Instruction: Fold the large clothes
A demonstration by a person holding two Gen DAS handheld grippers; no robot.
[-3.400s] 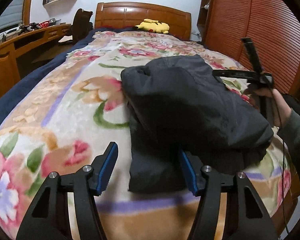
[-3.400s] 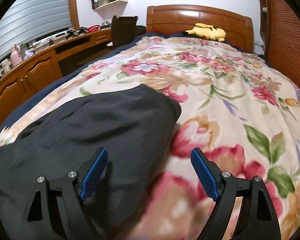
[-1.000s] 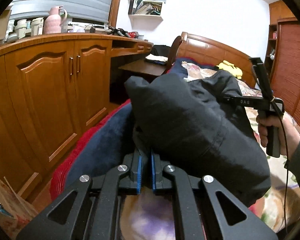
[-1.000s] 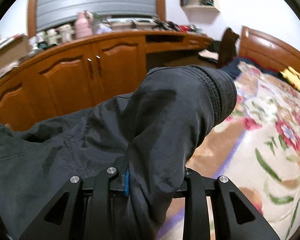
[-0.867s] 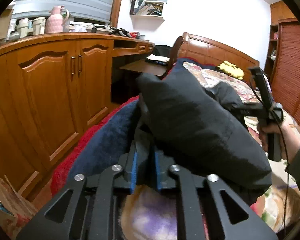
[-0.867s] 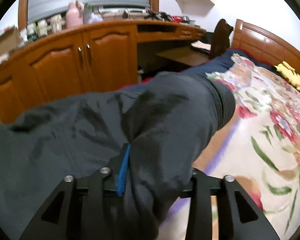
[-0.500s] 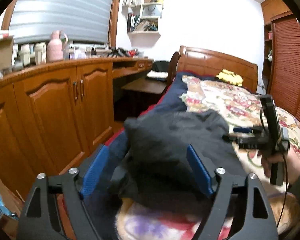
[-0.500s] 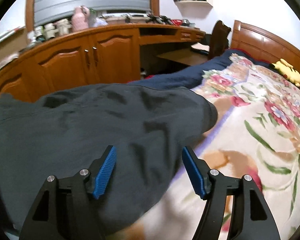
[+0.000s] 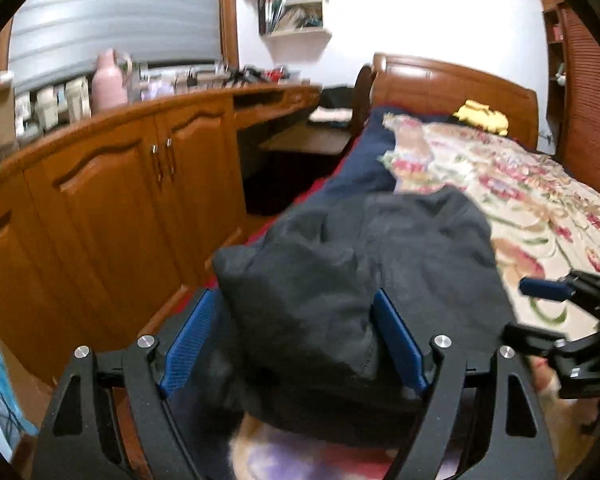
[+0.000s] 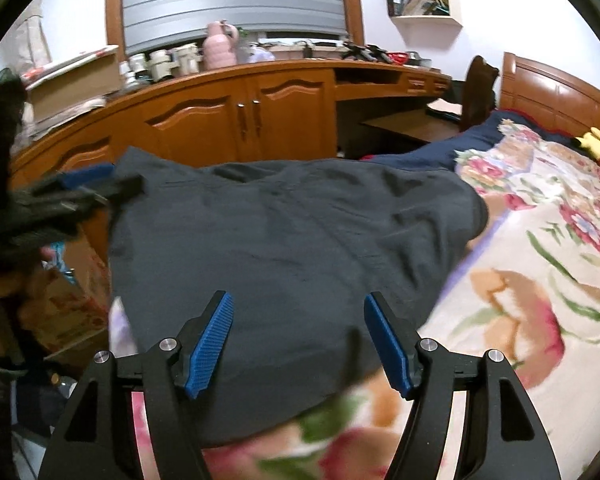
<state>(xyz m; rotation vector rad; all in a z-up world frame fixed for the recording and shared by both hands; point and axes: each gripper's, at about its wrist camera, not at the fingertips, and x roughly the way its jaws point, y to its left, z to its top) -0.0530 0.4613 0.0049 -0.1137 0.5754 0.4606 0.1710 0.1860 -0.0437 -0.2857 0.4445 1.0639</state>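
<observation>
A dark grey folded garment (image 9: 364,280) lies at the near left corner of the floral bed cover (image 9: 532,200); it also shows in the right wrist view (image 10: 292,248). My left gripper (image 9: 292,340) is open, its blue pads on either side of the garment's near end, holding nothing. My right gripper (image 10: 300,340) is open just above the garment's near edge. The right gripper shows at the right of the left wrist view (image 9: 556,308); the left gripper shows blurred at the left of the right wrist view (image 10: 80,192).
Wooden cabinets (image 10: 244,120) and a desk run along the left of the bed, with a pink jug (image 10: 218,46) on top. A yellow plush toy (image 9: 482,116) lies by the headboard (image 9: 452,84). A cardboard box (image 10: 76,280) stands on the floor.
Both grippers opened and let go of the garment, which dropped flat onto the bed's corner. Both grippers have since drawn back a little.
</observation>
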